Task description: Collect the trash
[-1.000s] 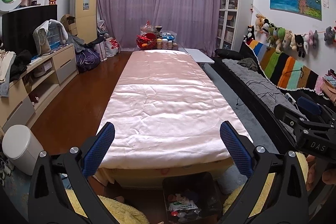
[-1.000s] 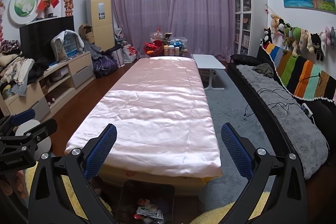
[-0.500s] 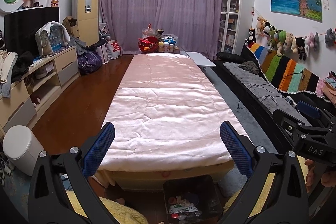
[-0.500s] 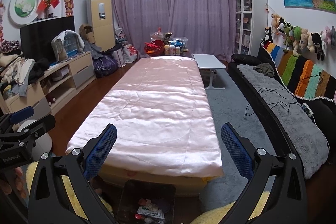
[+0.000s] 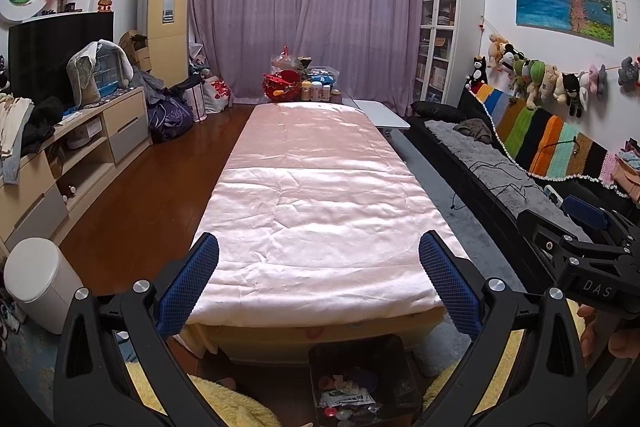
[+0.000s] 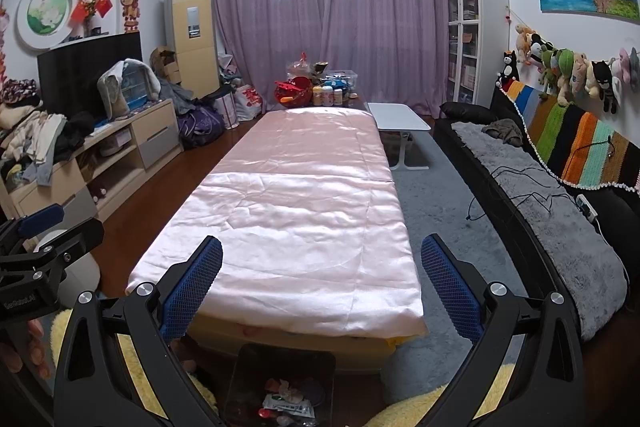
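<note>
A dark bin (image 5: 362,351) with several wrappers and scraps inside (image 5: 347,397) stands on the floor at the near end of the long table; it also shows in the right wrist view (image 6: 286,357). My left gripper (image 5: 319,259) is open and empty, held above and just behind the bin. My right gripper (image 6: 322,261) is open and empty, likewise above the bin. Each gripper shows at the edge of the other's view: the right one (image 5: 580,251) and the left one (image 6: 44,239). No loose trash shows on the pink cloth.
A long table under a pink satin cloth (image 5: 316,195) runs down the room. A white round bin (image 5: 38,279) stands left on the wood floor. A black sofa with grey throw (image 6: 532,187) lines the right. A small white table (image 6: 396,117) and cluttered items (image 6: 316,89) sit at the far end.
Both grippers have stayed open and nearly still. The left wrist view has tipped slightly upward, so the room sits a little lower in frame.
</note>
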